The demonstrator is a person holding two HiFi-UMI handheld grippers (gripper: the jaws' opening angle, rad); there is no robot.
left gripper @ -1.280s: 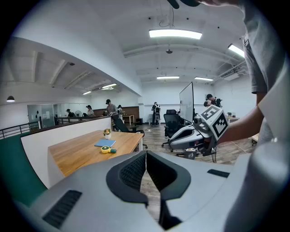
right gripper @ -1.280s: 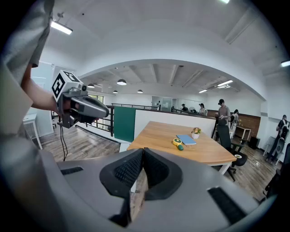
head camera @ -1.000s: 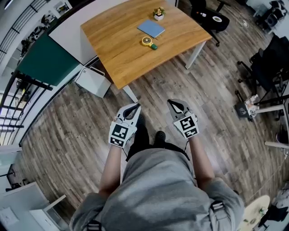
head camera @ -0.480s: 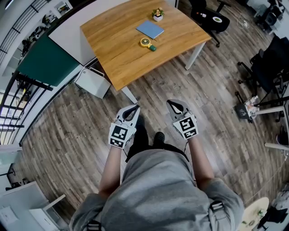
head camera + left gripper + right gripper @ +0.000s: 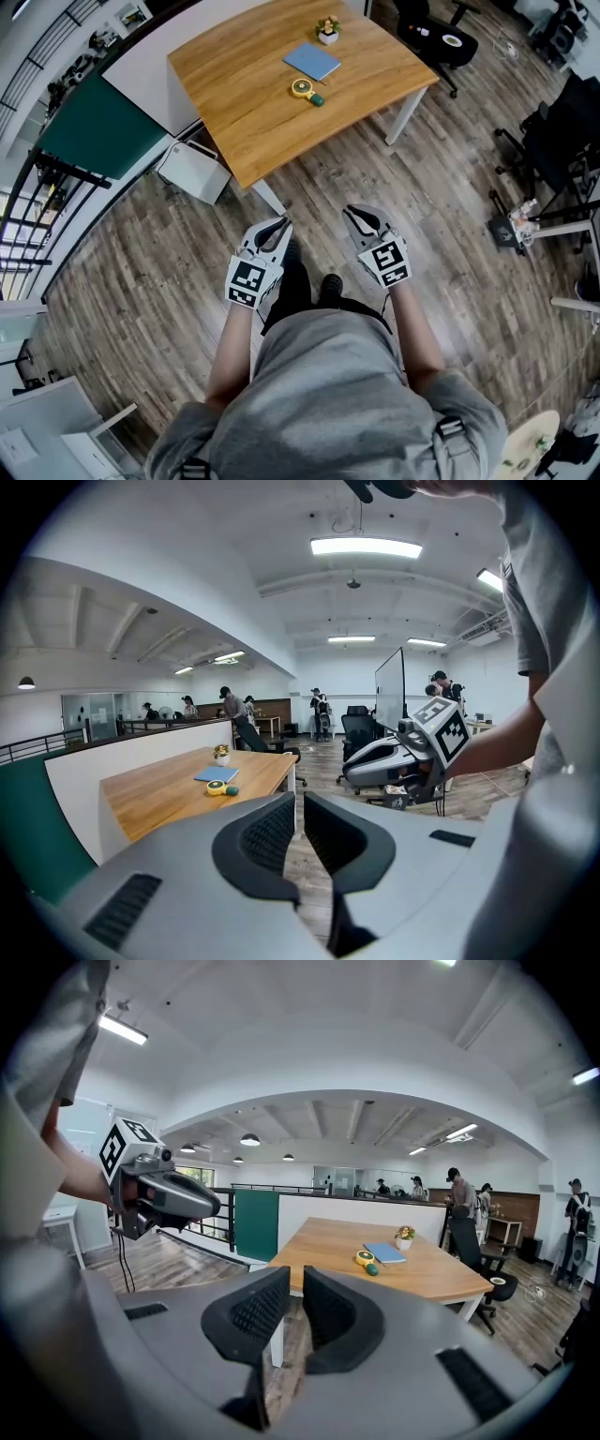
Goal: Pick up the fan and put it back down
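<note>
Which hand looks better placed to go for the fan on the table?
Right, marginally. Both are well short of the table, with the fan ahead between them. The right gripper has just been opening its jaws, nothing between them; the left gripper is shut.

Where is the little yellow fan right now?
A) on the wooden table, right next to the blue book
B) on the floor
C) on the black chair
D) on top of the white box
A: the yellow fan lies on the wooden table, just beside the blue book.
</note>
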